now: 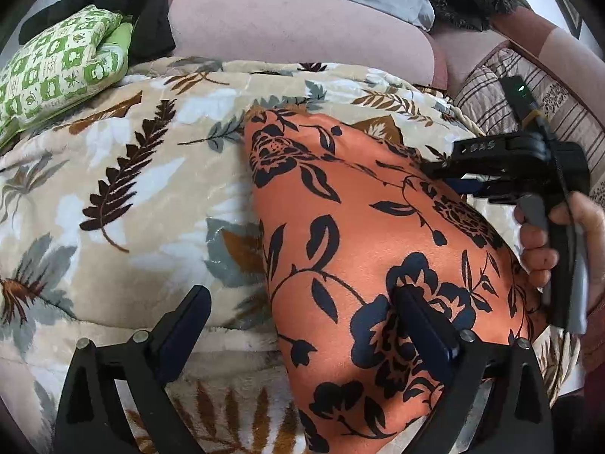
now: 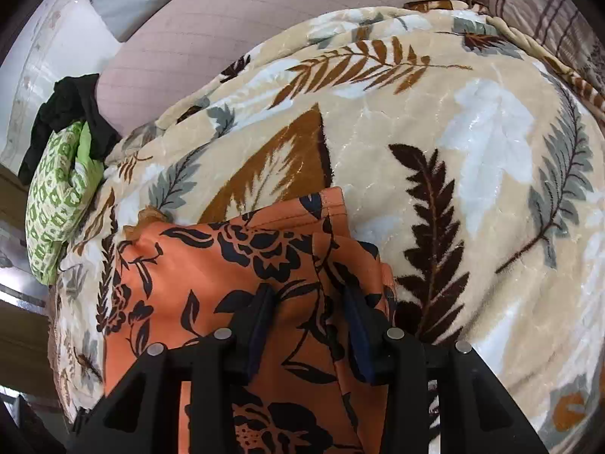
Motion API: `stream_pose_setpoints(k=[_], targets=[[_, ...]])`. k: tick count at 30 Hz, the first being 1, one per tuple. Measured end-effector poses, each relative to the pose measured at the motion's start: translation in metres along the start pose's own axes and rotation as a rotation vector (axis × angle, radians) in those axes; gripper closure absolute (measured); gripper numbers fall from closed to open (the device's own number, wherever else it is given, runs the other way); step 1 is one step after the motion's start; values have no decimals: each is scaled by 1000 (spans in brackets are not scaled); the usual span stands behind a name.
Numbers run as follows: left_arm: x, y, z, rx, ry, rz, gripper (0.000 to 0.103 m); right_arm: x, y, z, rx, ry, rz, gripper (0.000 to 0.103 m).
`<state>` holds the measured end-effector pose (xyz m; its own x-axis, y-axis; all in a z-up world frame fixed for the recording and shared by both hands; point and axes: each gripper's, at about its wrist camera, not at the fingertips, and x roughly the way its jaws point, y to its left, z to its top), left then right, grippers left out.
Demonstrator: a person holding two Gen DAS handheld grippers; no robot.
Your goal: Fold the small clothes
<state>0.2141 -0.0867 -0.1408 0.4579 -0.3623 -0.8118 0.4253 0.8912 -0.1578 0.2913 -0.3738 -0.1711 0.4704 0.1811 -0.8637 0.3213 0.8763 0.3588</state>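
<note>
A green-patterned cushion (image 1: 56, 72) and a heap of black clothing (image 1: 124, 3) are seen at far left, pushed to the bed's edge, probably to keep the working surface free. One leaf-print blanket (image 1: 124, 174) is spread as that surface. On it, right of centre, one orange floral garment (image 1: 340, 227) is laid flat, apparently already doubled over, since layered edges show in the right wrist view. The left gripper (image 1: 302, 314) is held spread wide, one finger over the blanket and one resting on the garment, nothing pinched; it is judged to be steadying the cloth. Further right, the right gripper (image 2: 310, 314) is carried in one visible hand (image 1: 548, 242); its jaws stand partly apart over a raised fold of the garment, and whether the pads press on it cannot be told. Counted: two grippers, one garment in work.
</note>
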Motion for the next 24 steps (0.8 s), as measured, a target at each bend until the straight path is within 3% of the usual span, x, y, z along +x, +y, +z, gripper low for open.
stream_pose_setpoints(k=[5, 9, 12, 20, 24], targets=[[-16, -5, 1, 91, -30, 73, 5, -32, 3, -4, 8, -29, 68, 60], [-27, 2, 4, 89, -66, 99, 5, -78, 18, -24, -105, -106, 94, 60], [-21, 4, 3, 105, -31, 120, 5, -97, 17, -40, -115, -112, 128, 60], [-16, -10, -7, 210, -6, 191, 4, -97, 4, -95, -121, 0, 140, 60], [-12, -5, -11, 206, 23, 164, 3, -71, -6, -115, -126, 77, 104, 60]])
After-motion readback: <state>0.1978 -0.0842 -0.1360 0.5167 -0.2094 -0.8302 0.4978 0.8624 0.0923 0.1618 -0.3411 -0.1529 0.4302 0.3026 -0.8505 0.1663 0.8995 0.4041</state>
